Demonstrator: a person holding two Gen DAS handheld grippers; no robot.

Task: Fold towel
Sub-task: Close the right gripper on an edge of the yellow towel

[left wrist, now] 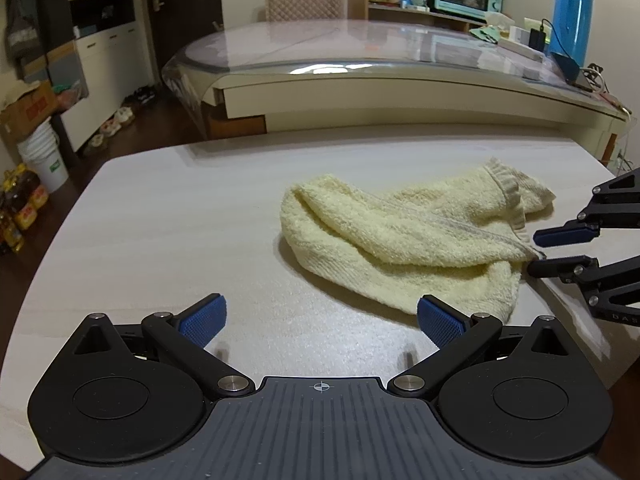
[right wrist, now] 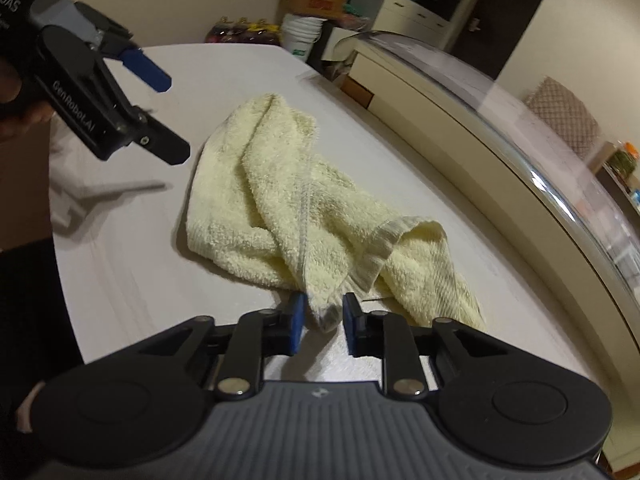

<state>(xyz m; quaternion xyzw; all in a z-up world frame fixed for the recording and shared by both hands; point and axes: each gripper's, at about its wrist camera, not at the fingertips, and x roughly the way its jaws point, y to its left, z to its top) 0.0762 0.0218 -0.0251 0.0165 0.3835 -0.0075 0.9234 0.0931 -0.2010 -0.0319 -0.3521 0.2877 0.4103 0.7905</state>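
Left wrist view: the left tongs (left wrist: 322, 320) hang wide apart over the pale table (left wrist: 160, 216), holding nothing; the crumpled yellow towel (left wrist: 404, 236) lies just ahead. Right wrist view: the right tongs (right wrist: 323, 322) stand narrow around the towel's (right wrist: 280, 200) near corner, pads not yet pressing it.

White "GenRobot.AI" runs along the black side of the left tongs (right wrist: 176, 120). "DAS" on the dark body above that lettering. "DAS" again, partly cut off, on the right tongs (left wrist: 536, 252). Carton and bucket labels unreadable.
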